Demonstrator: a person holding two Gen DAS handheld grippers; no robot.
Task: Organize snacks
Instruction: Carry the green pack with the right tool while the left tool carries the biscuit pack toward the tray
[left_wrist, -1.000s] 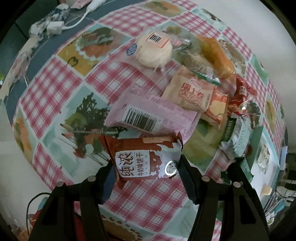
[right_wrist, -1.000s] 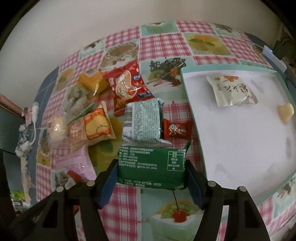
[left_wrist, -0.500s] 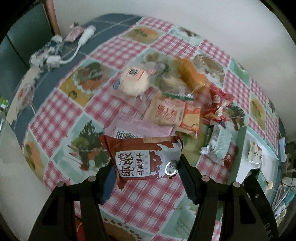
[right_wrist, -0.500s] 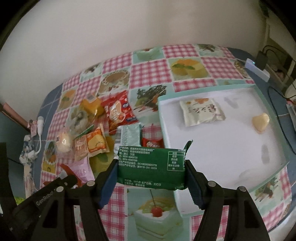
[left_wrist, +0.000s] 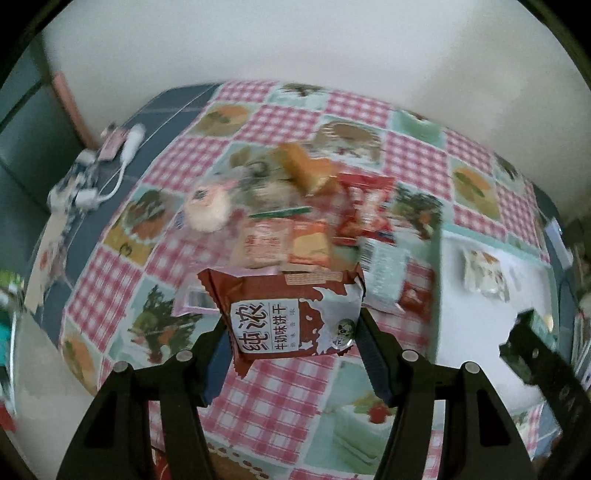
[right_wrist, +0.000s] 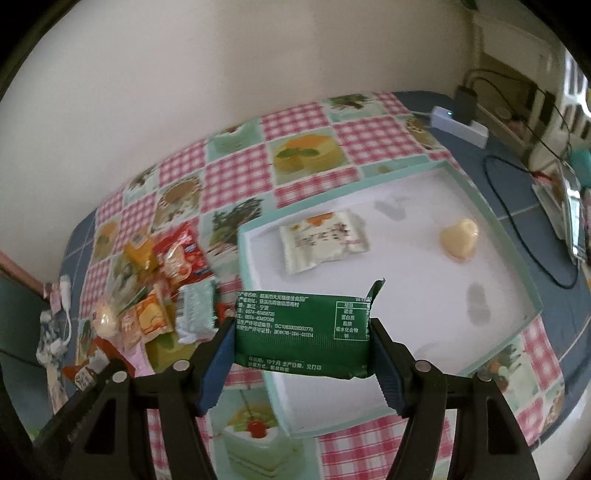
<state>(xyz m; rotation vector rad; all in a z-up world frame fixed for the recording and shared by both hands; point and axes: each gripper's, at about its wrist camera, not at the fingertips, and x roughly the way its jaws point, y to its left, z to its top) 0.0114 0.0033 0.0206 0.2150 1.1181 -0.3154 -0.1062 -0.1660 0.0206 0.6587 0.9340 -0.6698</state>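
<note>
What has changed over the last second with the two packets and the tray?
Both grippers lifted away from the snack pile; the right gripper carried the green packet over the tray. Unchanged: the left gripper grips the brown packet; two snacks lie in the tray.

Two wrist fisheyes, angled steeply down, sharing tablecloth (left_wrist: 273, 122)

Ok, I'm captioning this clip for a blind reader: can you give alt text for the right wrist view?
The right gripper holds a dark green snack packet above the near edge of a white tray with a mint rim. A pale packet and a yellowish sweet lie in the tray; more snacks are piled left on the checked tablecloth.
</note>
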